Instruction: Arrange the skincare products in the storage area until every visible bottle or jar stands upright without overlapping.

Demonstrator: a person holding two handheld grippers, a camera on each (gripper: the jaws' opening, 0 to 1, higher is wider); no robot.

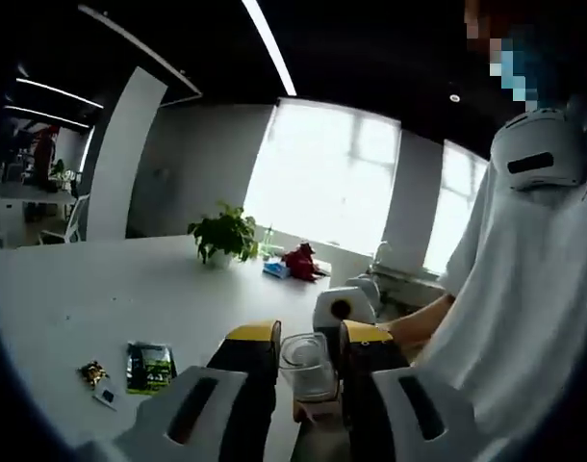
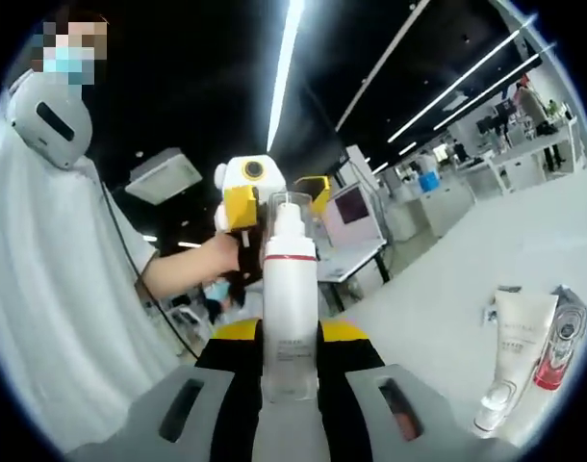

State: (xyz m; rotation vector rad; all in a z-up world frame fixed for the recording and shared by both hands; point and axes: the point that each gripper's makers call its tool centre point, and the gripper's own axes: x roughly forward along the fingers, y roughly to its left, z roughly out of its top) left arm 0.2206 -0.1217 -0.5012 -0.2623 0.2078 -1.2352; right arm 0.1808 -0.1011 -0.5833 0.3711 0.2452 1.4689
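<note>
Left gripper view: the left hand-held gripper is raised above the white worktop, its two yellow-tipped jaws clamped on a clear plastic cap that sits between them. Beyond the jaws, the right hand-held gripper appears, with the person's forearm reaching toward it. Left of the jaws, a dark green sachet and a small gold wrapper lie flat on the worktop; farther ahead stand a potted plant and a red object.

Right gripper view: the right hand-held gripper points upward and grasps a white pump bottle with a red band, held upright between the jaws. Just past the bottle's nozzle, the left hand-held gripper carries the clear plastic cap, gripped by the person's hand. To the right of the jaws, a white tube and a red-and-silver tube lie side by side on the worktop.
</note>
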